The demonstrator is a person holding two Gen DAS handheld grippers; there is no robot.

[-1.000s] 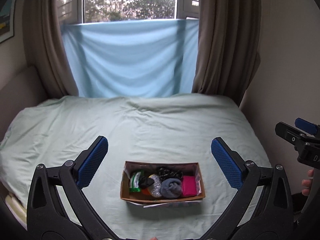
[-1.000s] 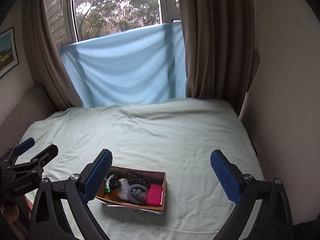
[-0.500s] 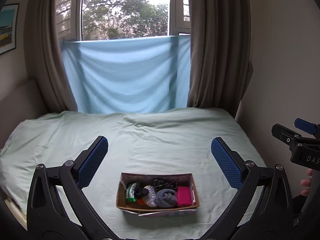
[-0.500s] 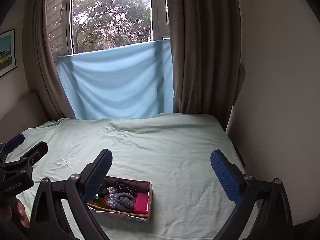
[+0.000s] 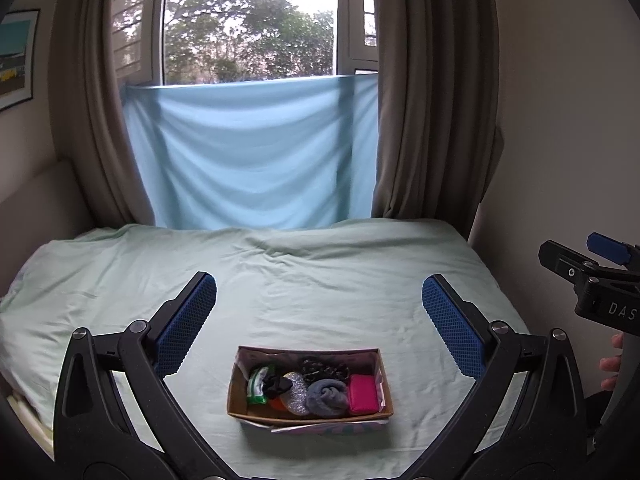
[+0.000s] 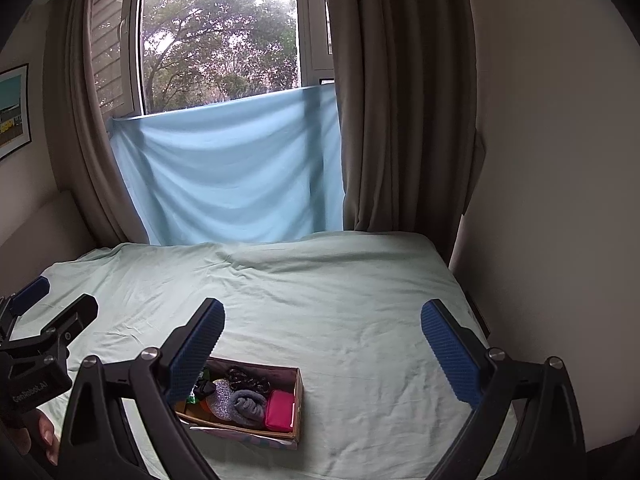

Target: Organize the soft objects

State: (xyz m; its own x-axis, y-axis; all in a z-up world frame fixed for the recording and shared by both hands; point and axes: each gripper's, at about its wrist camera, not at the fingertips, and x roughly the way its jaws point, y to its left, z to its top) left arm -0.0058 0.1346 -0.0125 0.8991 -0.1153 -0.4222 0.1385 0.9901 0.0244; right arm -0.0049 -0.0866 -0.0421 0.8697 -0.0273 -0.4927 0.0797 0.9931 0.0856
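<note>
A small cardboard box [image 5: 310, 415] lies on the pale green bed near its front edge; it also shows in the right wrist view [image 6: 298, 392]. It holds several soft things: a pink pouch [image 5: 362, 393], a rolled grey sock [image 5: 327, 397], a silver scrubber [image 5: 295, 392], a black scrunchie [image 5: 274, 384] and a green-white item [image 5: 256, 387]. My left gripper [image 5: 318, 312] is open and empty, held above and behind the box. My right gripper [image 6: 322, 338] is open and empty, to the right of the box.
The bed [image 5: 320, 280] fills the middle, its sheet wrinkled. A light blue cloth [image 5: 252, 152] hangs over the window between brown curtains [image 5: 432, 100]. A wall [image 6: 560, 160] stands close on the right. The headboard [image 5: 36, 188] is on the left.
Both grippers have pulled back and tilted up, so the box sits lower and smaller and more window shows. Both stay open and empty.
</note>
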